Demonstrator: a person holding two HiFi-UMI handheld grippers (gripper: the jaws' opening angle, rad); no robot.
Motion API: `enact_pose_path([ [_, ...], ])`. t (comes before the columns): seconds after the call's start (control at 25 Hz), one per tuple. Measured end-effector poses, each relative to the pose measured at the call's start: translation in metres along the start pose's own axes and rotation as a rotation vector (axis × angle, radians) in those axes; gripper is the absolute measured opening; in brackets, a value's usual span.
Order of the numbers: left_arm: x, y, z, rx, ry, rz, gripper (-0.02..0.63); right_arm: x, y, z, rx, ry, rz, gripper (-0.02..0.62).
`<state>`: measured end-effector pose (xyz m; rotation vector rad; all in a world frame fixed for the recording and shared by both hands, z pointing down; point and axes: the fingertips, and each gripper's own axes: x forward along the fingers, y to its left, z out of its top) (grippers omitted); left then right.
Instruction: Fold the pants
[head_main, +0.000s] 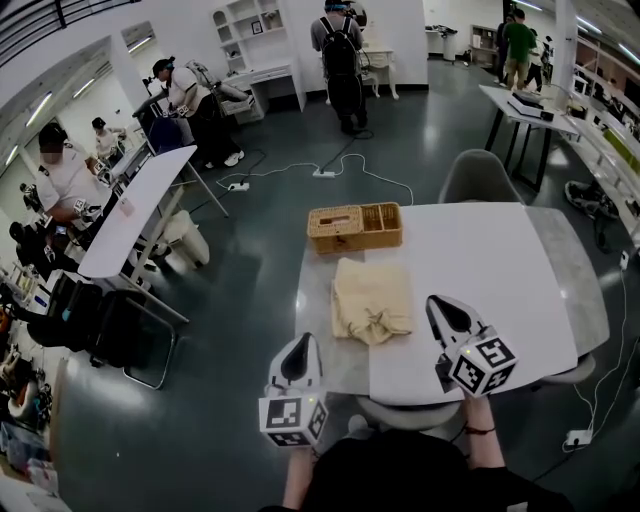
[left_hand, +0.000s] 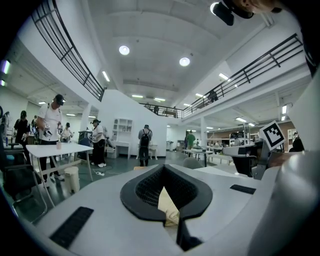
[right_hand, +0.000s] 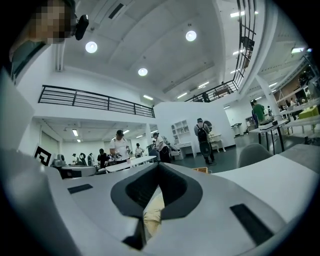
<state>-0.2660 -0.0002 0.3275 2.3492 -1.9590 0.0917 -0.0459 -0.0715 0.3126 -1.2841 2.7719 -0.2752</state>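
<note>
Okay, the pants (head_main: 372, 298) are lying on the table (head_main: 480, 280), already folded into a compact cream bundle with a bunched, knotted-looking bit at the near edge. They sit across the line where the table's grey strip meets its white top, on the person's left half of the table. Just beyond them, at the far edge, stands a wicker basket (head_main: 355, 228) with compartments, close to the pants; I can't say whether the two touch.

The left claw (head_main: 299, 346) is held out over the near left corner of the table, short of the pants and off to their left, touching nothing. Its jaws are pressed together with nothing gripped; the scrap of cream you catch through their gap in the left gripper view is the pants lying further on. The right claw (head_main: 441, 306) hangs over the white top, to the right of the pants and clear of them. Its jaws are closed tight too, and empty, with the same cream cloth showing past them. Both point roughly level across the table, each marker cube (head_main: 481, 364) back by the person's hands.

Beyond the table, a grey chair (head_main: 480, 178) is pushed up at the far side. A person with a black backpack (head_main: 340, 60) stands facing away near white shelving, and others are busy around a long white table (head_main: 140, 205) off to the left.
</note>
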Motion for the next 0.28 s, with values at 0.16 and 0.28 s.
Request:
enact_pose_path([
  [0.16, 0.0005, -0.0033, -0.0017, 0.006, 0.007, -0.006, 0.008, -0.0032, -0.0029, -0.0009, -0.004, 0.000, -0.005, 0.014],
  [0.28, 0.0013, -0.0068, -0.0038, 0.010, 0.011, -0.012, 0.008, -0.0051, -0.0045, -0.0018, -0.006, -0.003, -0.007, 0.014],
])
